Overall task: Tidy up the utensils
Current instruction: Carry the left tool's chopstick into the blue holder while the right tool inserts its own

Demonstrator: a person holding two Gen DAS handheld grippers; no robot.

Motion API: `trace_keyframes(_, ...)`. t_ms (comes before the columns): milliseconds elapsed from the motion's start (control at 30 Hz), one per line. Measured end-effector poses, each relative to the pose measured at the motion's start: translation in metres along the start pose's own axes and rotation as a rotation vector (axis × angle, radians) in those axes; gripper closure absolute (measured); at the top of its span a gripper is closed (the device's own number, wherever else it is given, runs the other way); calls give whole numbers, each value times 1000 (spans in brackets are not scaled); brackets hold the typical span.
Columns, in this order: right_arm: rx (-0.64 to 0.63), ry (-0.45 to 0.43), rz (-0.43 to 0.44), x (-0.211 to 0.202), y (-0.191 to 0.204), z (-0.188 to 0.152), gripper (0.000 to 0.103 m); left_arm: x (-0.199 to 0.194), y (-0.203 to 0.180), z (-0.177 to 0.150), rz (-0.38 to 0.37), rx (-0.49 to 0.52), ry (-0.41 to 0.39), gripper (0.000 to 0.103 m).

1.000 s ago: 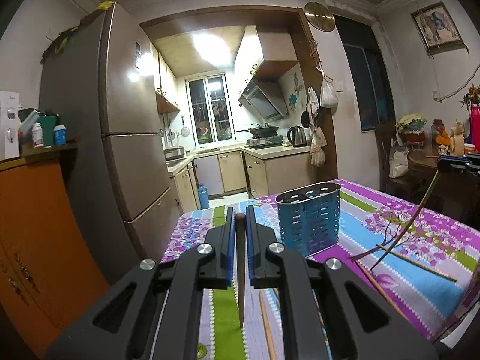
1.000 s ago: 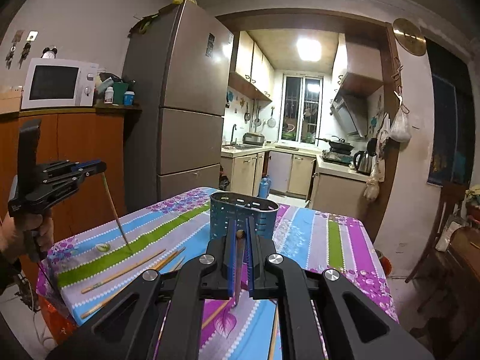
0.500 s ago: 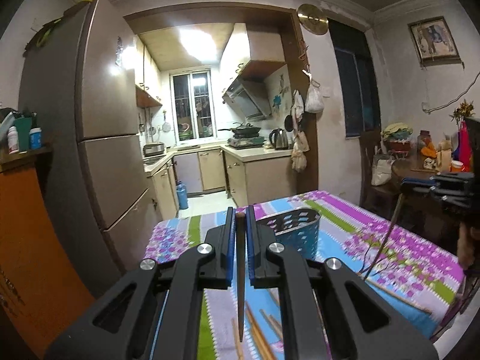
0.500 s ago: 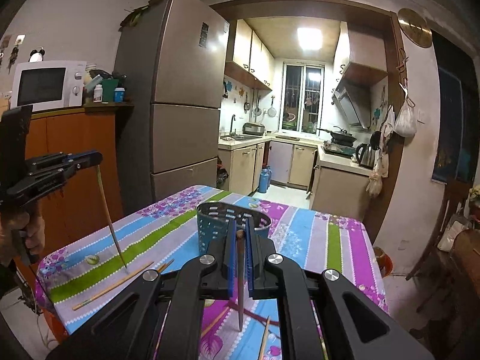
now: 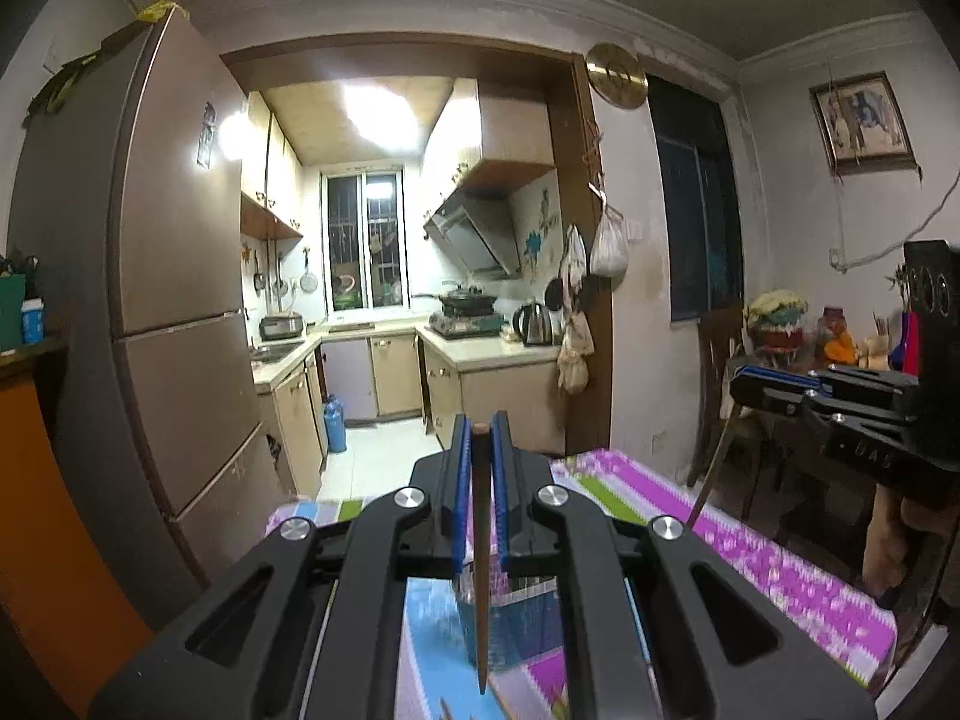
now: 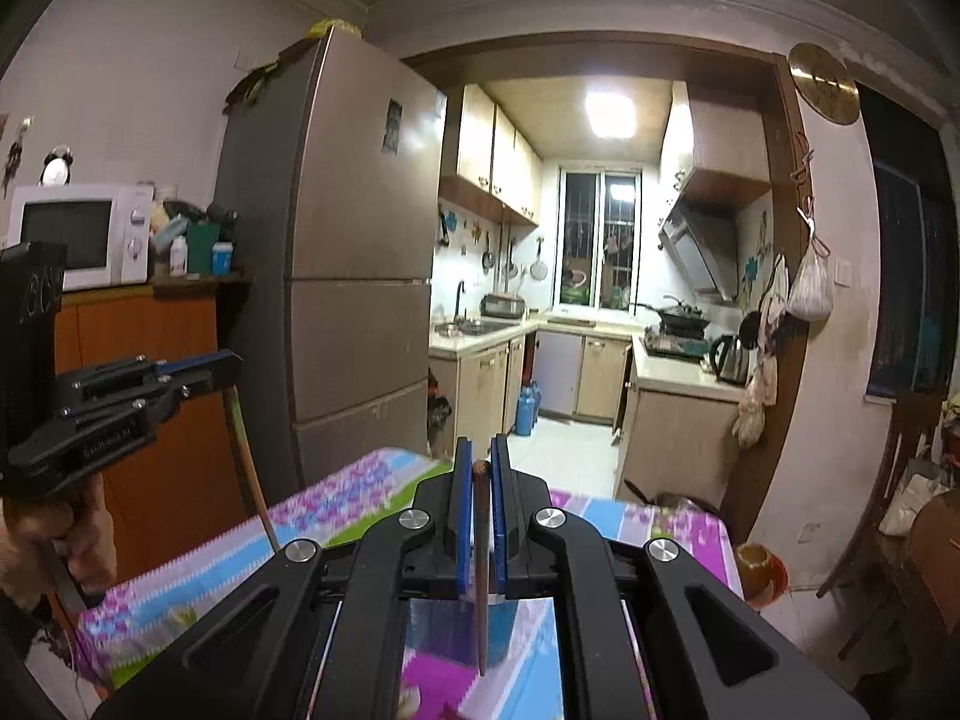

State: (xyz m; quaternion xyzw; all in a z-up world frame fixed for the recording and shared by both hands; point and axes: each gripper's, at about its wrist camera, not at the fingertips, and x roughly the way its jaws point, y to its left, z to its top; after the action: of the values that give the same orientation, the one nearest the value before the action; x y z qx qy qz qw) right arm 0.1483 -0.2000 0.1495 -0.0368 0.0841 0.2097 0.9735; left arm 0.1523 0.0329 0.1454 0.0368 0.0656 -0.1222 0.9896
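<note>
The table [image 5: 798, 588] under its striped floral cloth carries the blue slotted holder [image 5: 528, 618], which sits directly beneath both tools, probably so each stick can drop straight in. The left gripper [image 5: 480, 450] is clamped on one chopstick [image 5: 480, 570] hanging tip-down; the right gripper [image 6: 478, 480] likewise pinches its own chopstick [image 6: 482, 588] vertically. Each gripper's body crowds the other's side, so they could collide over the narrow holder
</note>
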Motion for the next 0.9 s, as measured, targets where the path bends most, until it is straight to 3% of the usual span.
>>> trace_keyframes(200, -3, -7, 1, 39, -8, 34, 96, 35, 2, 31, 11, -23, -41, 98)
trace_keyframes(467, 24, 22, 1, 85, -22, 36, 96, 76, 0, 46, 7, -45, -69, 98)
trace_keyframes(600, 39, 38, 9, 100, -26, 29, 96, 93, -2, 43, 11, -43, -66, 98)
trace_keyframes(900, 66, 81, 32, 121, -27, 2, 96, 122, 5, -1, -6, -71, 0, 98)
